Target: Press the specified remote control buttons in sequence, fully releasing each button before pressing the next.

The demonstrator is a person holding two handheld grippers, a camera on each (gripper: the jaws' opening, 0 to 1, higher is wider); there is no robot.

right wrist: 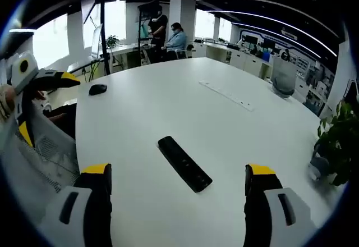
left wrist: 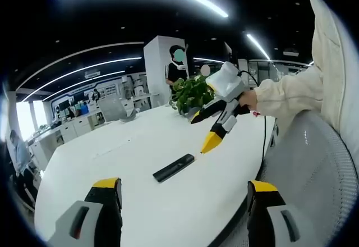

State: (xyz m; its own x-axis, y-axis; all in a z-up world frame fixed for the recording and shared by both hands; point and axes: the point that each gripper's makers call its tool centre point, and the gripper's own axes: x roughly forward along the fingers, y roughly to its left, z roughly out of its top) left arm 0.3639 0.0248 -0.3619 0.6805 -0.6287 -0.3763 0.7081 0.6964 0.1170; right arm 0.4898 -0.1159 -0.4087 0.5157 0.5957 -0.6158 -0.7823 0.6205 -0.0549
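Observation:
A black remote lies flat on the white table, ahead of my left gripper, whose yellow-tipped jaws stand wide open and hold nothing. My right gripper, held by a hand in a cream sleeve, hovers open above and beyond the remote's far end. In the right gripper view the remote lies diagonally just past my right gripper, whose jaws are spread wide on either side of it without touching. My left gripper comes in at the left edge, open.
A potted plant stands at the table's far side, also at the edge of the right gripper view. A black mouse and a flat cable strip lie on the table. A mesh chair borders the table. People stand in the background.

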